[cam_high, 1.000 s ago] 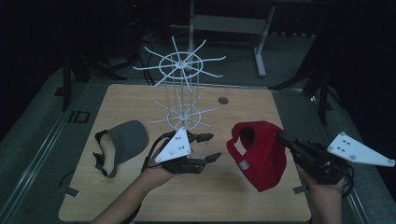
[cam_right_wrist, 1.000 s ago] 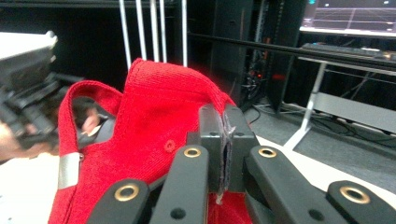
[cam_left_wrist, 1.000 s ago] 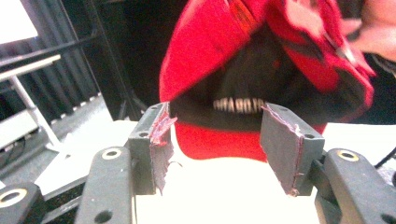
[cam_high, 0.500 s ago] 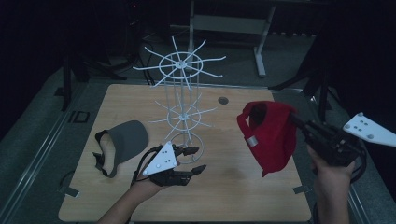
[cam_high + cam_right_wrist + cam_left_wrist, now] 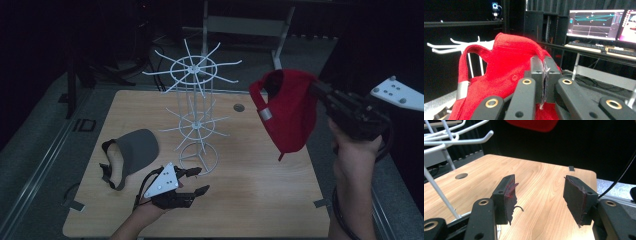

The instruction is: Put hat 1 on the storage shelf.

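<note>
Here the right gripper (image 5: 320, 92) is held up in the air beyond the right edge of the light wooden tabletop (image 5: 260, 190), its black jaws pinched tight on the fabric of a red knitted baseball cap (image 5: 287, 112). The cap hangs from that grip well above the right side of the tabletop, with its opening turned toward the rack and its grey strap buckle (image 5: 265, 113) facing left. In the right gripper view the two jaws meet with hardly a gap, and the red cloth (image 5: 506, 67) bulges out to their left and front, its back strap arching over the opening.

The white wire display rack with radiating hooks (image 5: 196, 107) stands upright near the middle of the tabletop, on a round wire base; the cap is to its right and apart from its upper hooks.

The left gripper (image 5: 192, 181) lies low near the front edge of the tabletop, just in front of the rack's base, pointing right. Its jaws stand partly apart with nothing between them; in the left gripper view the bare wood shows through the gap and the rack's hooks (image 5: 459, 137) rise at the upper left.

A grey sun visor with a black strap (image 5: 132, 152) rests on the left side of the tabletop, just beside the left gripper and untouched.
</note>
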The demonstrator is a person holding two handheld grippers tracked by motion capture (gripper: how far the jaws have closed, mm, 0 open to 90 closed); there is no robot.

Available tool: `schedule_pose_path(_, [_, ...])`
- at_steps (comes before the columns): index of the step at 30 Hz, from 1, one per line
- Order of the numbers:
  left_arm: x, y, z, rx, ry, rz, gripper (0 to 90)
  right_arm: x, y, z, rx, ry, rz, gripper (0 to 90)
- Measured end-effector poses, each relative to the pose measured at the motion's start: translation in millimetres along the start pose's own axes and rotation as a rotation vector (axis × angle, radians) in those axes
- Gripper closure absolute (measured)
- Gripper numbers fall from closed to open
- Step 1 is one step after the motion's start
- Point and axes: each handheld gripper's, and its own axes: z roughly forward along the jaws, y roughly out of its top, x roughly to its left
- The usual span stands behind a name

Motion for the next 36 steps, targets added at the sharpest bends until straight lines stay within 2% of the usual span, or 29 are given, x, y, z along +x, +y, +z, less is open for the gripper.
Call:
schedule_pose_path(6, [1.6,-3.0,-0.7,-0.003,0.006,-0.007,44.0,6.1,18.0,19.6,-0.01,0.012,0.001,88.4])
schedule_pose_path(11, [2.4,-4.7,-1.3,0.001,0.01,-0.01,44.0,11.3,17.6,36.3,0.016,0.026,0.002,88.4])
schedule_pose_path(18, [2.9,-5.4,-3.0,-0.002,0.016,-0.016,44.0,18.9,5.0,47.7,0.053,0.049,-0.007,88.4])
schedule_pose_path(36, [3.1,-8.9,-3.4,-0.008,0.02,-0.023,44.1,25.5,-45.1,55.4,0.129,0.099,-0.003,88.2])
